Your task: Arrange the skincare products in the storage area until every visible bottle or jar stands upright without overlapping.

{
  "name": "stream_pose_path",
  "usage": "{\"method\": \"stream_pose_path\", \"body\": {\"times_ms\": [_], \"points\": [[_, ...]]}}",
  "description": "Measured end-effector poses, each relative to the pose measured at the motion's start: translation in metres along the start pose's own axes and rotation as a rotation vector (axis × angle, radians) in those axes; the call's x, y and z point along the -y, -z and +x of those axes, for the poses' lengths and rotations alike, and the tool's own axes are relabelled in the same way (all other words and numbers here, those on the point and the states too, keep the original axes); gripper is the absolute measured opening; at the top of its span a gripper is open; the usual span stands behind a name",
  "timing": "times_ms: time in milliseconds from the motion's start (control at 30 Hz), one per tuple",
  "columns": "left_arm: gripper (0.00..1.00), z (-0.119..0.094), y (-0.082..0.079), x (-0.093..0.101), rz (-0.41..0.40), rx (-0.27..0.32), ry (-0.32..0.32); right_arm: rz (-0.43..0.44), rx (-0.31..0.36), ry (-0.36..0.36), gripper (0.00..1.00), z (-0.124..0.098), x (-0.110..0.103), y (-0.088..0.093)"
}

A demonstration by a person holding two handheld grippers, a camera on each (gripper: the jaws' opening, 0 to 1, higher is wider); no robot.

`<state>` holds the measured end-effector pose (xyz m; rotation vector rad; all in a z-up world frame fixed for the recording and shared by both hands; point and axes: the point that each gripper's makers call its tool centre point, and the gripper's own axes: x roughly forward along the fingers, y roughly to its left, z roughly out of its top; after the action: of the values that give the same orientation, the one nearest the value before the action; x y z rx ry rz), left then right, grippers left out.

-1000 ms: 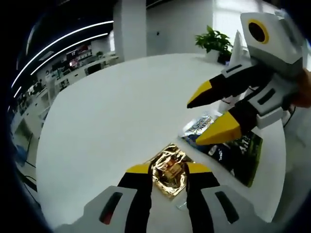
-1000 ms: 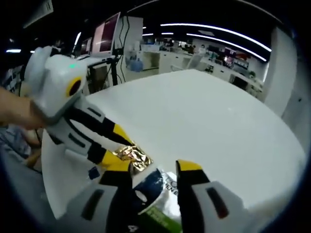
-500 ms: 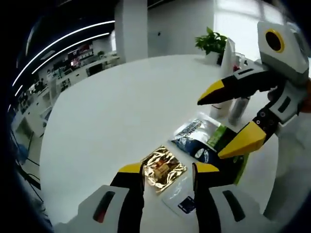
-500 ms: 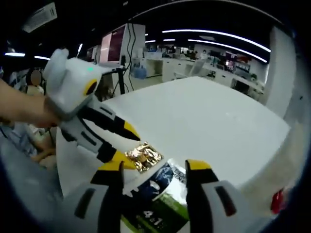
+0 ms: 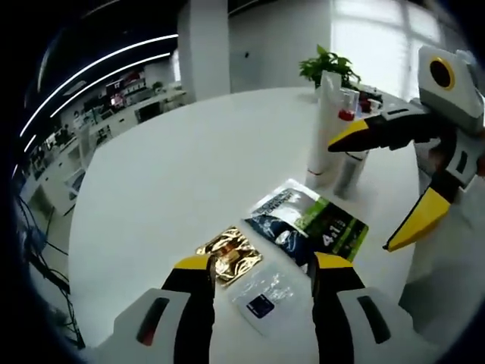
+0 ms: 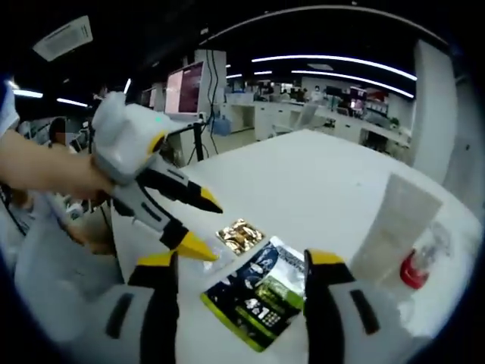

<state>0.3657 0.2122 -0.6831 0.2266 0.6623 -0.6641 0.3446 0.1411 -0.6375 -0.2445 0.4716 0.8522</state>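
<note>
Left tongs hover above white counter, jaws spread, holding nothing. Right tongs likewise agape, empty, raised over counter. Gold sachet, clear sachet, dark green-edged pouch lie flat; white tube stands upright beyond.

Bright daylight from windows washes out the desk; ceiling strip lights glow; fisheye edges bend and blur.
</note>
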Motion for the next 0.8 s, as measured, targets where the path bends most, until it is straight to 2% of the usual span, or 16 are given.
{"method": "stream_pose_path", "body": {"times_ms": [467,800], "points": [[0.6,-0.022,-0.003,0.025,-0.042,0.016,-0.03,0.051,0.012,0.053,0.84,-0.063,0.013,0.021],[0.71,-0.044,0.012,0.037,-0.097,0.014,-0.055,0.13,0.016,0.116,0.93,-0.11,0.035,0.046]]}}
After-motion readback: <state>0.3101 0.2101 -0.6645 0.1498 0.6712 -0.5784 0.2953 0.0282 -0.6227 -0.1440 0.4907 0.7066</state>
